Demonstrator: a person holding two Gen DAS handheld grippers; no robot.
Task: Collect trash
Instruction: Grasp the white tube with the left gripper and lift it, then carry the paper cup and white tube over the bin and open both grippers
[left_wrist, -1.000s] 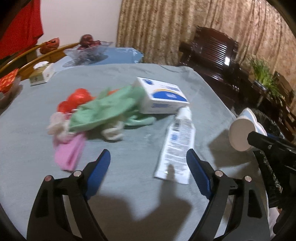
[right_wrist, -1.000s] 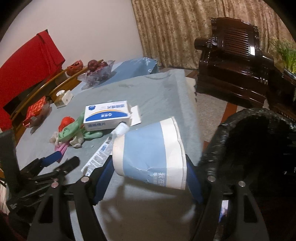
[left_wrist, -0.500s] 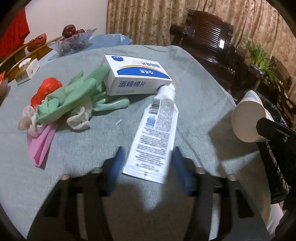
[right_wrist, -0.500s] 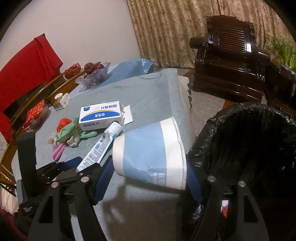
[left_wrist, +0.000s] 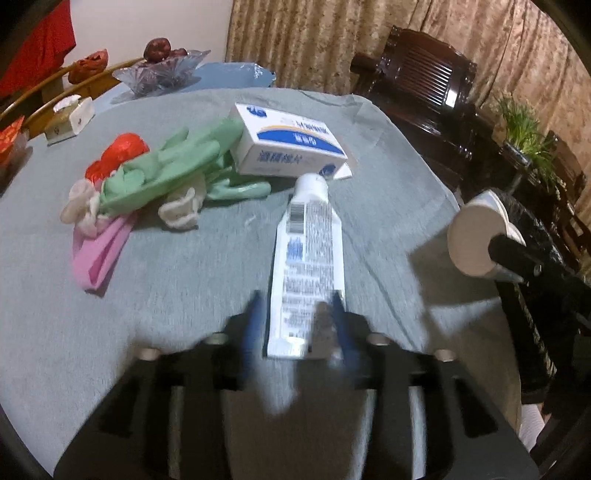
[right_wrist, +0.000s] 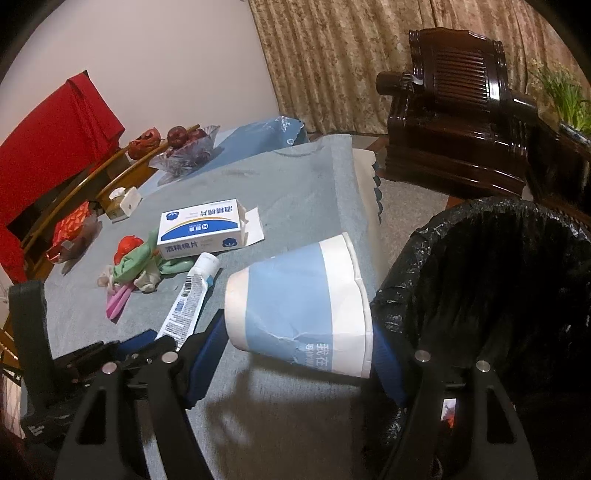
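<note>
Trash lies scattered over the grey-cloth-covered bench (left_wrist: 184, 280), and the bin lined with a black plastic bag (right_wrist: 491, 280) stands just beside its edge; the bin's inside is too dark to read. At the far end a clear glass bowl (right_wrist: 188, 153) holds dark red fruit. On the cloth, the white and blue cardboard box (left_wrist: 288, 142) lies flat with one end flap open, and crumpled green rubber gloves (left_wrist: 173, 170) lie against it, over a red wrapper and a pink folded paper (left_wrist: 98, 258). The white and blue paper cup (right_wrist: 299, 302) lies on its side across the right gripper (right_wrist: 299, 347), its wide rim toward the bin and its base away from it, pinched between the blue jaws above the bench edge. The white squeezed tube with printed text (left_wrist: 308, 266) lies flat on the cloth, its long axis running away from the left gripper (left_wrist: 295, 325), cap toward the box and crimped end between that gripper's jaws, which are easing apart and blurred at a narrow gap
</note>
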